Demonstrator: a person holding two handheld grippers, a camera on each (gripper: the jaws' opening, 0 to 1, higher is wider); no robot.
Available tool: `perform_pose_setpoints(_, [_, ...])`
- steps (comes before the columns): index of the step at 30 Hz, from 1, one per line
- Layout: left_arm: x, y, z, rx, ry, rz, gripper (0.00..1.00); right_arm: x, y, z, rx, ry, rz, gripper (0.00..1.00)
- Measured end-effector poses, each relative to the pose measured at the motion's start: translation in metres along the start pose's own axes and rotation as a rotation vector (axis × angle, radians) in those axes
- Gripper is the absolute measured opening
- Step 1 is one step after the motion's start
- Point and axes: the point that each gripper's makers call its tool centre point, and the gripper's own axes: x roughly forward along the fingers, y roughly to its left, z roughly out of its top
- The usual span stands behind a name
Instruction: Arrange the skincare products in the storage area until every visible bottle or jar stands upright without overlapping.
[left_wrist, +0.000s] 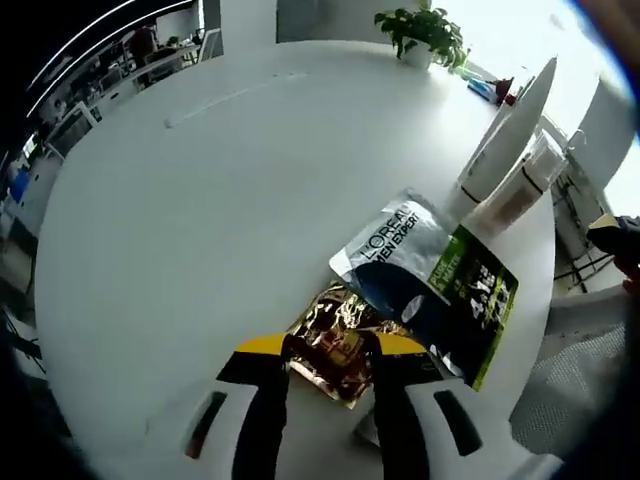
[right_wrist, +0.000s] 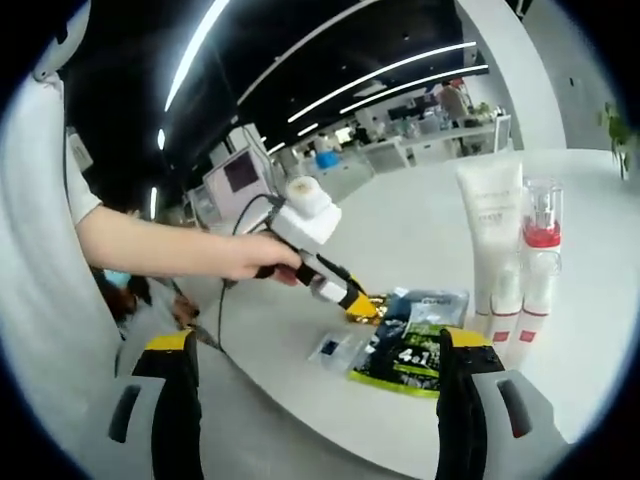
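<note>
Gold sachet (left_wrist: 338, 340) lay clamped between left gripper (left_wrist: 330, 352) jaws on white table (left_wrist: 200, 220); right gripper (right_wrist: 315, 365) stood wide.

Shiny gold sachet (left_wrist: 338, 338), silver-and-green sachet (left_wrist: 430, 272), white tube (right_wrist: 492, 235), red-capped clear bottle (right_wrist: 540, 250), white table (left_wrist: 230, 190).

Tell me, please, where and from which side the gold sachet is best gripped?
Probably by its near edge, coming in low along the table. The gold sachet lies flat, its far corner beside the silver sachet, and the left gripper already straddles that near edge in the left gripper view.
</note>
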Motion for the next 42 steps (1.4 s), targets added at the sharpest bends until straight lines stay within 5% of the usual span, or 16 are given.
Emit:
perform_pose_setpoints(26, [0.0041,0.0038,-0.0021,0.082,0.004,-0.059,0.33,0.0001,-0.0004,-0.0004,0.003,0.003,-0.003,0.99])
perform_pose_setpoints(42, [0.0011,0.0043,0.0054,0.087,-0.053,-0.070,0.41,-0.0001,0.0000,-0.0004,-0.003,0.005,-0.004,0.99])
